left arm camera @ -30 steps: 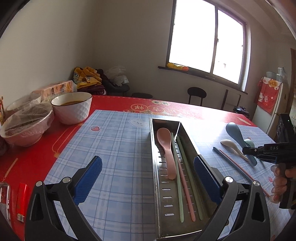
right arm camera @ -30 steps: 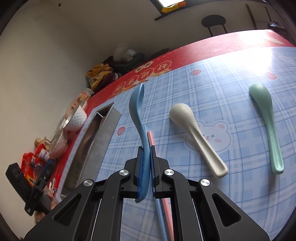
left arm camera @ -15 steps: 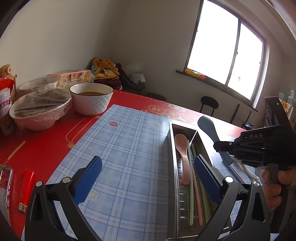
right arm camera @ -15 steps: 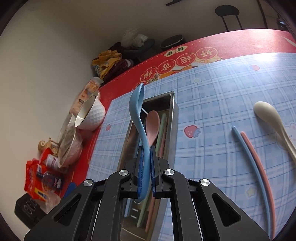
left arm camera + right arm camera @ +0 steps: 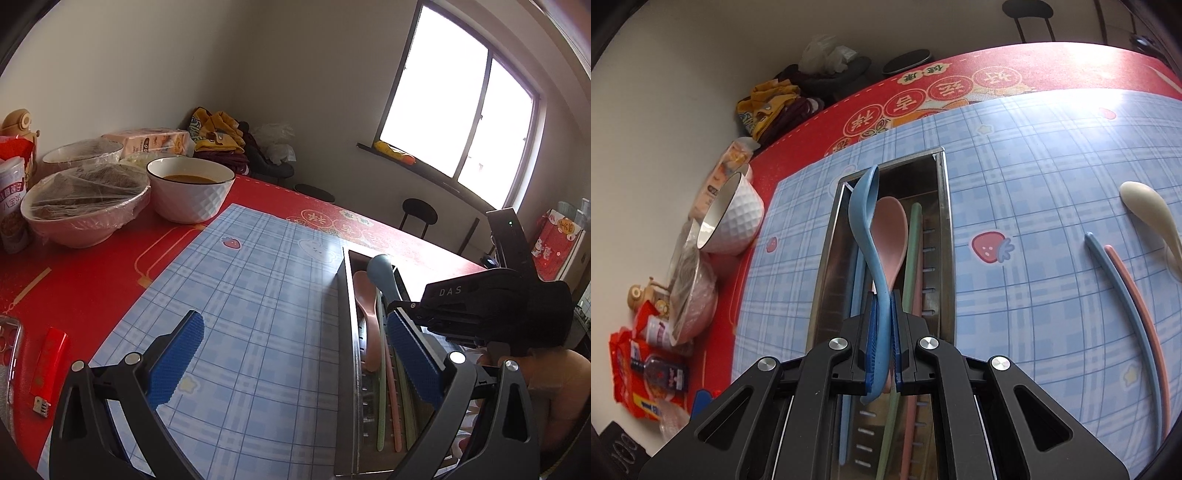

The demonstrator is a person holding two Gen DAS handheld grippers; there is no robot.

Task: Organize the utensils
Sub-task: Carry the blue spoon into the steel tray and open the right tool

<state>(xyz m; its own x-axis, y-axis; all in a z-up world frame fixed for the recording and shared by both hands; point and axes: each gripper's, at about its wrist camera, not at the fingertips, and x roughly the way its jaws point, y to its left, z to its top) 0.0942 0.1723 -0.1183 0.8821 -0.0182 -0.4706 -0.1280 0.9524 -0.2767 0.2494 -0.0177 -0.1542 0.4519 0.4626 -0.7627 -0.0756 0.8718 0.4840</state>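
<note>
Blue spoon (image 5: 866, 236) between right gripper (image 5: 882, 341) fingers, above steel tray (image 5: 945, 221).

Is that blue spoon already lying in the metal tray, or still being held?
Held. The right gripper is clamped on the blue spoon, poised above the metal tray and the pink spoon in it.

white bowl (image 5: 190, 190) of brown liquid seen far ahead-left | film-covered bowl (image 5: 86, 206) set beside it, further left | red lighter (image 5: 50, 371) laid near left | window (image 5: 458, 110) seen ahead-right | stool (image 5: 419, 210) placed below it
</note>
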